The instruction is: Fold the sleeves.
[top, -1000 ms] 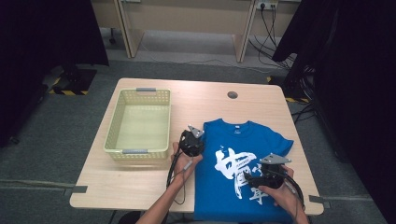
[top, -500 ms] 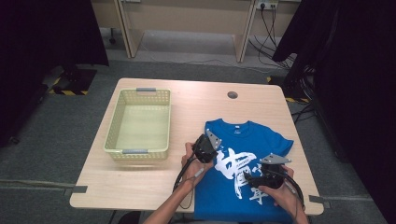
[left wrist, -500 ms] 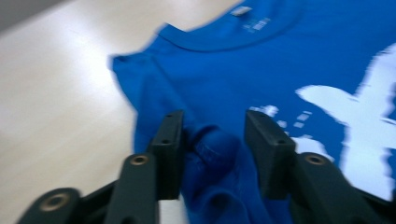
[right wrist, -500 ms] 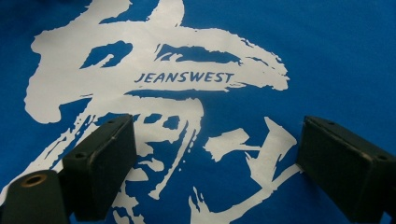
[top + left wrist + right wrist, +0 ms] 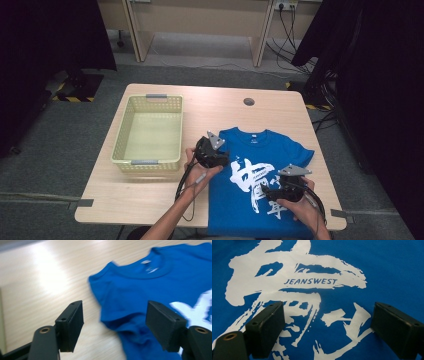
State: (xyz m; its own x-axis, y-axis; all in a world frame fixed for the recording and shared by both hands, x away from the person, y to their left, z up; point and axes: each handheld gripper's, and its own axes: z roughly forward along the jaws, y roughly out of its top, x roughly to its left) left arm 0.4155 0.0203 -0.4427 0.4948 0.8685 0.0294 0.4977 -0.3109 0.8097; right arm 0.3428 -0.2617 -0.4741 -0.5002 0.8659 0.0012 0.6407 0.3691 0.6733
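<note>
A blue T-shirt with a white brush-stroke print lies flat on the right half of the wooden table, collar away from me. My left gripper hovers at the shirt's left edge. In the left gripper view its jaws have just been opening and stand apart, with the folded-in left sleeve below them and free of the pads. My right gripper hangs low over the print. It is open, with the word JEANSWEST ahead of it and nothing gripped.
A pale yellow-green mesh basket with nothing in it stands on the table's left half, close to my left hand. A round cable hole sits near the far edge. Dark curtains and desk legs stand beyond the table.
My left gripper swung right onto the shirt, then drew back left and rose a little. Its jaws opened and released the sleeve. The right gripper stayed put.
</note>
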